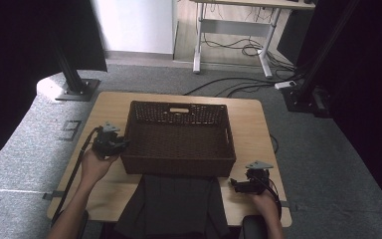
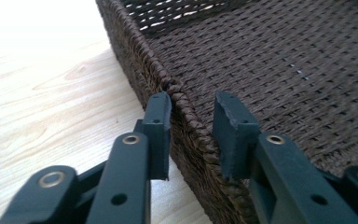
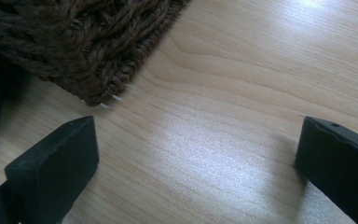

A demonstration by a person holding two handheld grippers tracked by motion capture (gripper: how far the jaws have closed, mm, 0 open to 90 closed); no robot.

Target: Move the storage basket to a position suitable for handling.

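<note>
1. High view: a dark brown woven wicker basket, rectangular [image 1: 179, 139], sits mid-table with its long axis running left to right. It looks empty, only bare weave inside. A dark folded cloth [image 1: 171, 204] lies on the light wooden table [image 1: 248, 119] just in front of the basket's near wall. The left gripper [image 1: 121, 144] is at the basket's left wall; the right gripper [image 1: 235, 184] is low by the near right corner, apart from it.
2. Left gripper view: the left wall's braided rim [image 2: 186, 121] runs between the jaws — one jaw outside against the weave, the other inside with a gap. Partly open, not yet clamped.
3. Right gripper view: jaws spread wide over bare table, holding nothing. The basket's corner lies ahead and to that view's left, untouched.
4. Judgement: the left hand is nearer a hold — closing on the rim is likely next.
</note>
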